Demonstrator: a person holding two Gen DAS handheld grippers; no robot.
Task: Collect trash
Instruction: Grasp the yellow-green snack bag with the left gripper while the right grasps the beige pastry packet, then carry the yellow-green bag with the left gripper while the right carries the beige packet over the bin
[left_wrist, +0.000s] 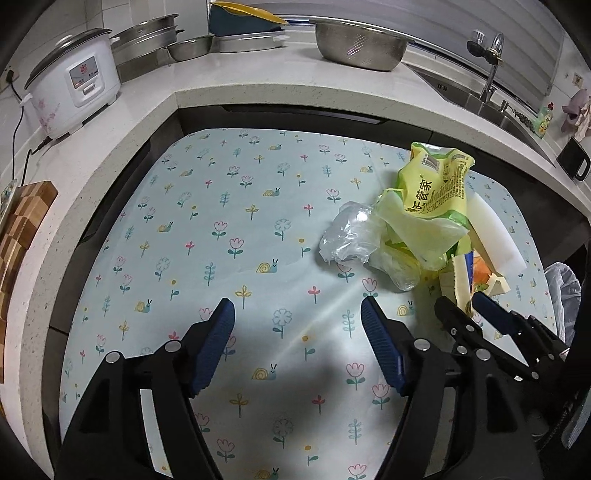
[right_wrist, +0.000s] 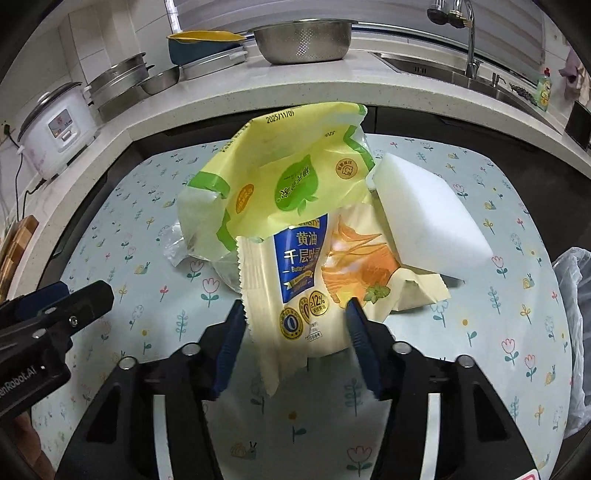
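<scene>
On the floral mat (left_wrist: 207, 236) lies a pile of trash: a yellow-green bag (right_wrist: 280, 173), crumpled clear plastic (left_wrist: 351, 236), a white foam block (right_wrist: 428, 210) and a cream snack wrapper (right_wrist: 299, 266) with a blue label. My right gripper (right_wrist: 295, 310) is shut on the wrapper's lower part, one pad at each edge. The left wrist view shows the wrapper (left_wrist: 461, 280) standing upright between the fingers of the right gripper (left_wrist: 461, 304). My left gripper (left_wrist: 298, 310) is open over bare mat, left of the pile, with nothing between its fingers; it also shows at the left (right_wrist: 81, 291).
A thin plastic bag (right_wrist: 576, 295) hangs off the mat's right edge. A pale countertop curves around the back with a rice cooker (left_wrist: 74, 85), steel pans, a colander (left_wrist: 360, 44) and a sink tap (left_wrist: 493, 66). A wooden board (left_wrist: 22, 229) lies at the left.
</scene>
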